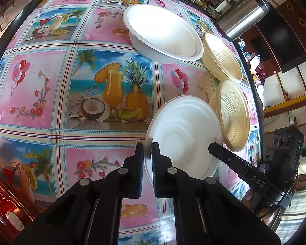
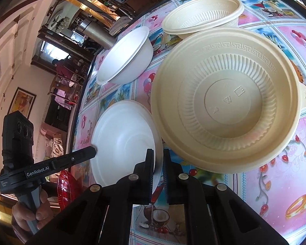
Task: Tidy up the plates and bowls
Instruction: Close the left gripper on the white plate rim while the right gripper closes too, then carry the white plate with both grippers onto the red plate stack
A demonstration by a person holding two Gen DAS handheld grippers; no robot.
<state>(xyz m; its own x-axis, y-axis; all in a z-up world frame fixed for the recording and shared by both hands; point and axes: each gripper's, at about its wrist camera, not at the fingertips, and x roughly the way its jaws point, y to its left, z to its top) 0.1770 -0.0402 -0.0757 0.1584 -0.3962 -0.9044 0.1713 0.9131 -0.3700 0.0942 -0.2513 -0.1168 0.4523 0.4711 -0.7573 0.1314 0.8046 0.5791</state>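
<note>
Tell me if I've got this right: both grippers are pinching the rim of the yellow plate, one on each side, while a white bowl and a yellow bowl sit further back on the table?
Not quite. The left gripper and the right gripper pinch opposite edges of the white plate, not the yellow plate, which nothing holds; both wrist views show this. The white bowl and yellow bowl do sit further back on the table.

The red dish [image 1: 4, 208] (glossy, ribbed) is cut off by the lower-left edge.

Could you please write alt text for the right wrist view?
Both grippers, right and left, clamp opposite rims of a white plate on a patterned table. Beside it: a beige plate, white bowl, beige bowl.
</note>
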